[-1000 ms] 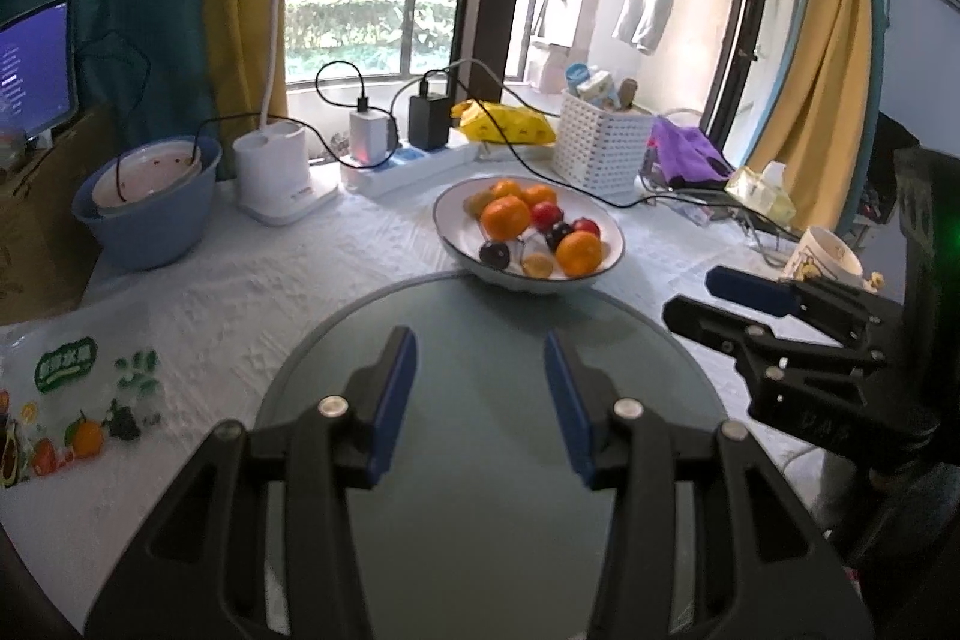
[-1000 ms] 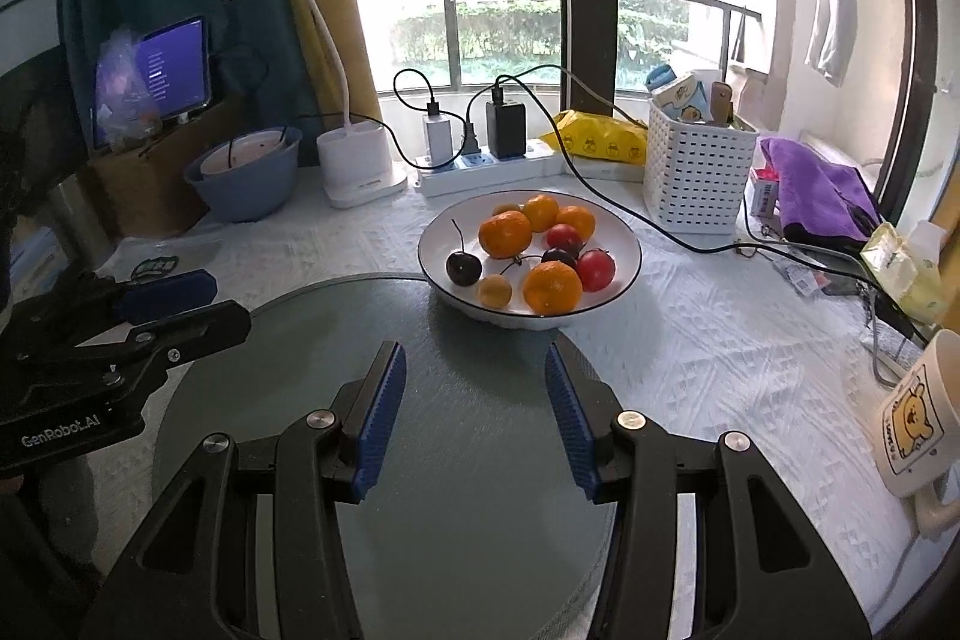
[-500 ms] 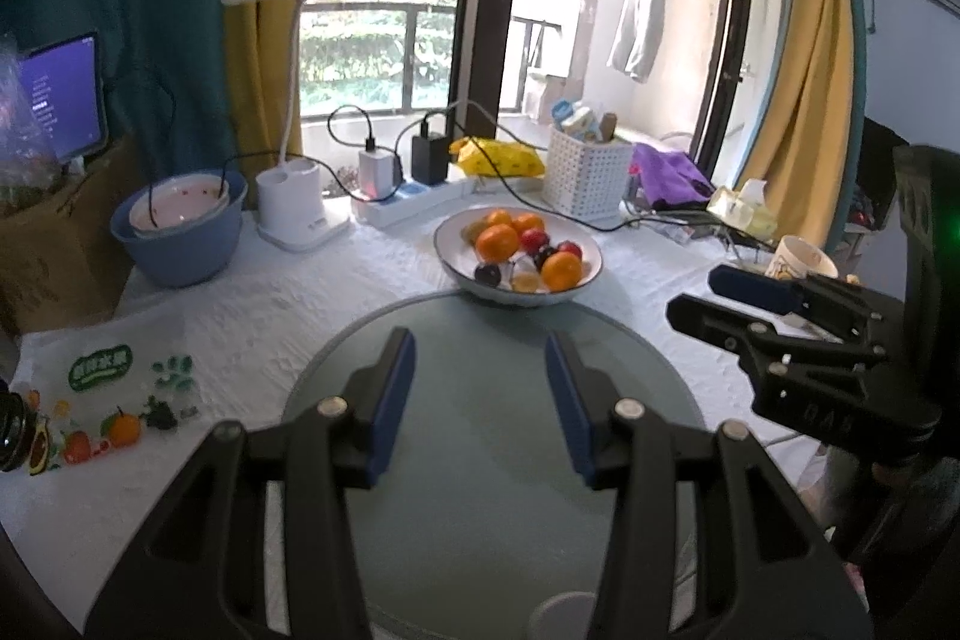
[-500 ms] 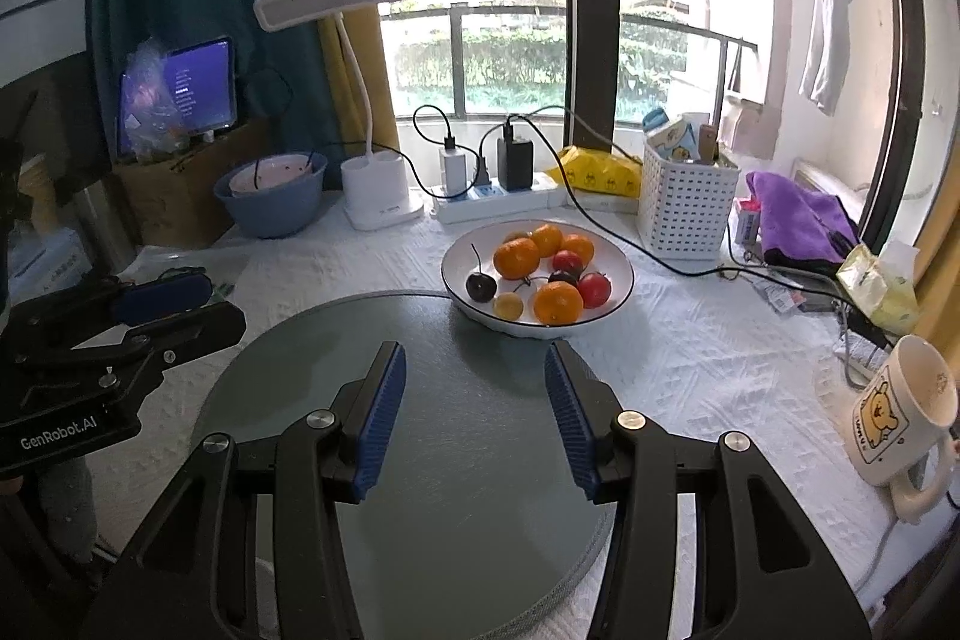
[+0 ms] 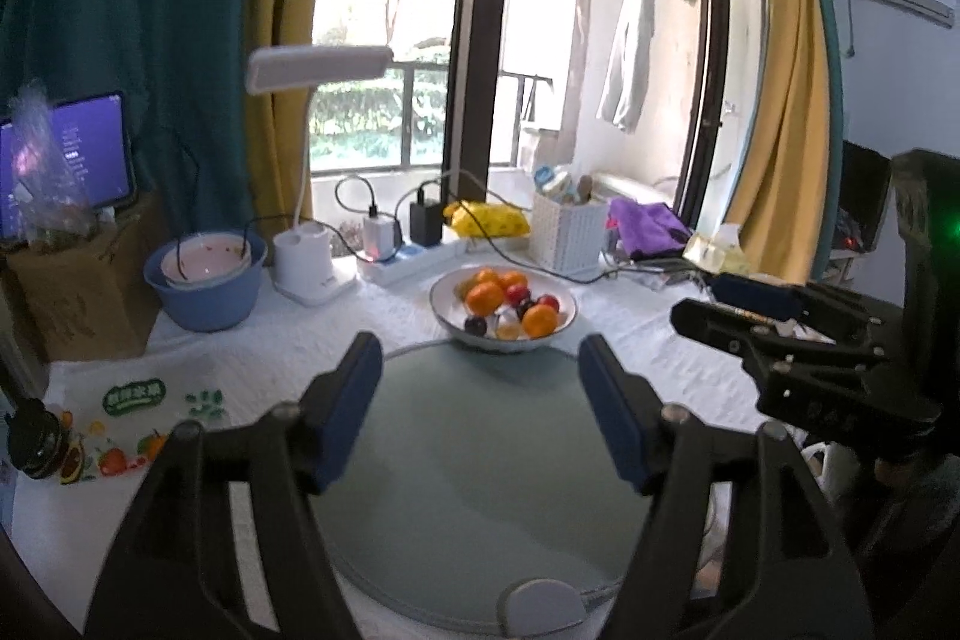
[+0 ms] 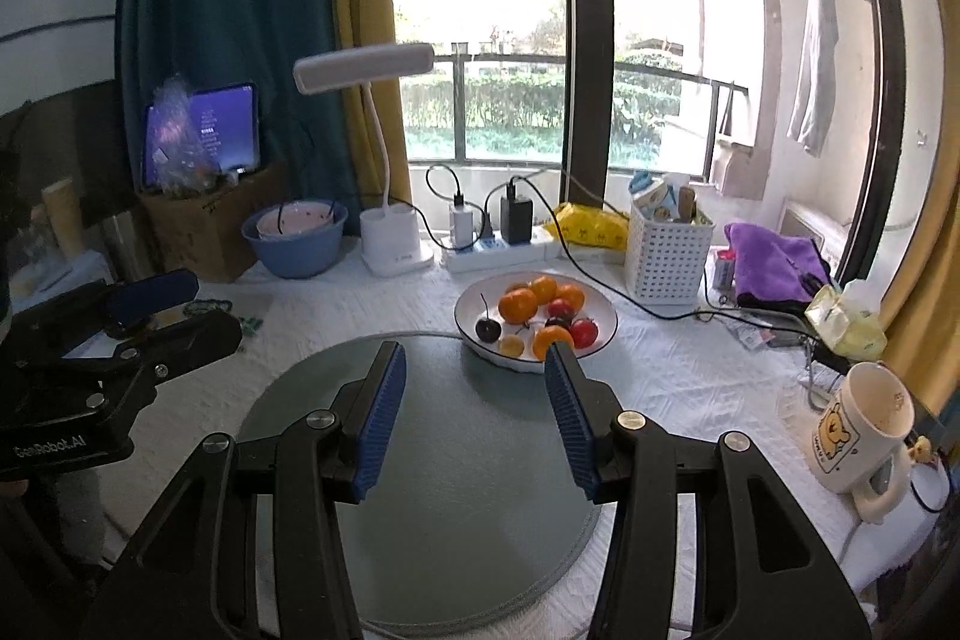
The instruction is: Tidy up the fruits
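A white bowl point(image 5: 445, 319) holds oranges point(image 5: 485, 297), red fruits and a dark plum; it also shows in the right wrist view point(image 6: 605, 334). It stands at the far edge of a round grey-green glass disc point(image 5: 480, 466) point(image 6: 456, 484). My left gripper point(image 5: 480, 400) is open and empty, raised above the disc, well back from the bowl. My right gripper point(image 6: 474, 400) is open and empty too, above the disc's near side. Each gripper shows in the other's view: the right one point(image 5: 774, 316), the left one point(image 6: 138, 316).
A desk lamp point(image 6: 390, 232), a power strip point(image 6: 498, 253), a blue basin point(image 6: 294, 235), a white basket point(image 6: 666, 250), a purple cloth point(image 6: 774, 262) and a bear mug point(image 6: 858, 430) ring the white tablecloth. A printed fruit bag point(image 5: 129, 418) lies at the left.
Both grippers have pulled back and risen away from the bowl, so the table looks smaller and farther. The left gripper's jaws stand wider apart than before. The fruit has not moved.
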A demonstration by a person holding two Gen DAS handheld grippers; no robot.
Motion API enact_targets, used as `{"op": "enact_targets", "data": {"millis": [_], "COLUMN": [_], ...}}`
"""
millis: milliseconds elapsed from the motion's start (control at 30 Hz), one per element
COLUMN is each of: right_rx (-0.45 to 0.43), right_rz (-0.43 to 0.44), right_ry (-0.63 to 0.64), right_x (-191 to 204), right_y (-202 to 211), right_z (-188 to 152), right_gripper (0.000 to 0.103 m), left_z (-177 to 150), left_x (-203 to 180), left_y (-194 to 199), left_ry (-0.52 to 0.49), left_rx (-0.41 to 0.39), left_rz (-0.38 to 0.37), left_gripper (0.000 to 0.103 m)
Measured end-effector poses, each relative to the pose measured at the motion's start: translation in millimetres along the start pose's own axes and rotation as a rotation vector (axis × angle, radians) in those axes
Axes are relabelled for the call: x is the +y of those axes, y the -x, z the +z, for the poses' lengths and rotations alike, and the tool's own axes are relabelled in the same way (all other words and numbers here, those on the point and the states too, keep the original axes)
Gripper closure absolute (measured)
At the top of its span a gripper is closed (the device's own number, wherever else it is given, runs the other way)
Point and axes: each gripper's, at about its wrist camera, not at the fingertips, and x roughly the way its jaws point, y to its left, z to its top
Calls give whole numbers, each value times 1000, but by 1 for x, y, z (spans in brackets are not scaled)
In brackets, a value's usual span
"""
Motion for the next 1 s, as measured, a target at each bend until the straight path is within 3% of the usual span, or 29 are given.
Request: {"op": "enact_targets", "data": {"millis": [100,200,300,367,500,633,1000], "right_rx": [-26,-45,-77,-87,-98,-120,-107], "right_rz": [-3,-1,-11,-26,-54,-76,-104], "right_ry": [3,10,10,11,21,4,-24], "right_x": [1,3,2,1,2,-4,-16], "right_y": [14,27,42,50,65,77,77], "right_z": [5,8,10,11,10,7,2], "right_gripper": [51,43,42,42,21,21,21], "left_z": [5,10,14,17,20,19,12], "left_x": [-3,-7,-11,-13,-17,-20,-21], "left_y": [13,29,43,52,66,76,72], "left_ry": [-6,-17,-24,-21,-36,-44,-4], "left_rx": [-34,-75,-111,-133,-152,-165,-134], "left_rz": [9,18,39,63,133,192,166], "left_gripper": [33,20,7,6,5,5,5]}}
